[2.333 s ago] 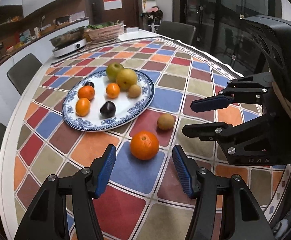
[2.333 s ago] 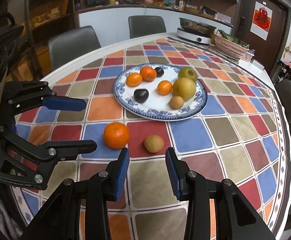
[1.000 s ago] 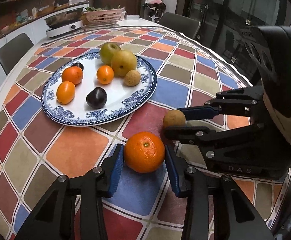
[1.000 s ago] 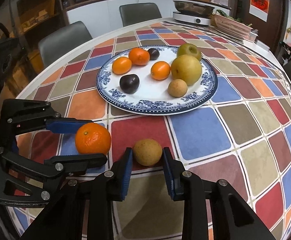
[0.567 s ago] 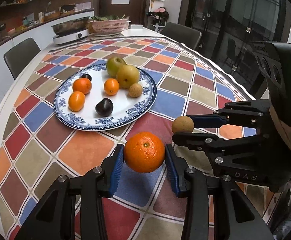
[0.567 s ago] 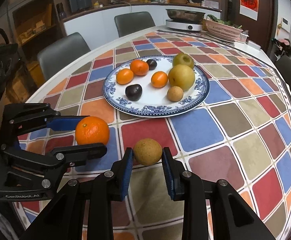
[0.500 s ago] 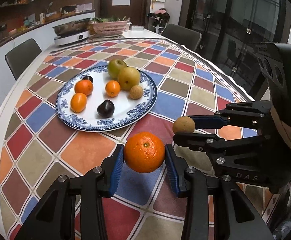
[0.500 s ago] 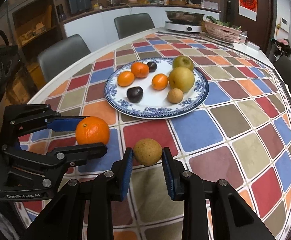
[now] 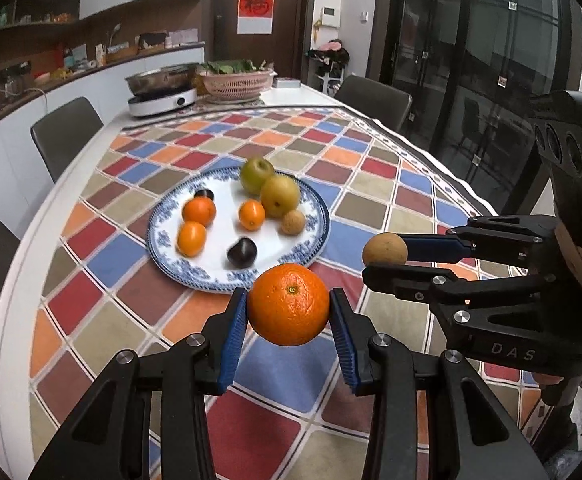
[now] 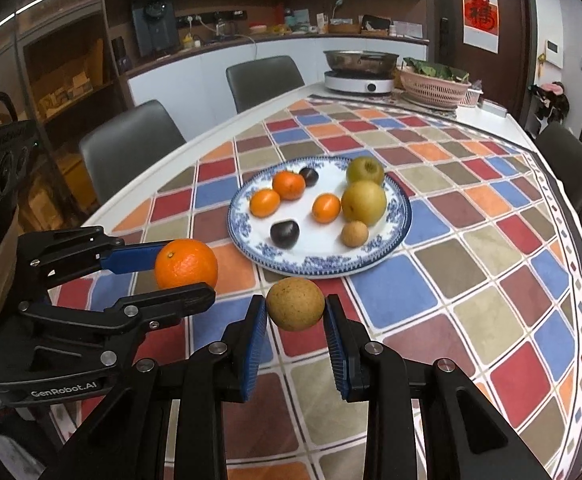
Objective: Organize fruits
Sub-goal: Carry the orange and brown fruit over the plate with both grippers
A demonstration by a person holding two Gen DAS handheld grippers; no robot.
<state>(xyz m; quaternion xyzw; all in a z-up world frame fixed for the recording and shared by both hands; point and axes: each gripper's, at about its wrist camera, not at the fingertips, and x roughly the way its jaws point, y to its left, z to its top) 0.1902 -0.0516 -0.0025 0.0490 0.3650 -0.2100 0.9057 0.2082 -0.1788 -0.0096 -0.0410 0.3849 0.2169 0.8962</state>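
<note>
Fruit is up off the checked tablecloth [image 9: 103, 248] in both grips: our left gripper [image 9: 289, 314] pinches the large round orange [image 9: 289, 304], our right gripper [image 10: 295, 316] pinches the small round tan-brown fruit [image 10: 295, 304]. Both hang just short of the blue-and-white patterned plate [image 10: 401, 204]. We should carry them level, keep the two grippers apart, aim for the bare white patch near the dark plum [image 10: 285, 233], and lower until each fruit rests before letting go, so nothing rolls.
</note>
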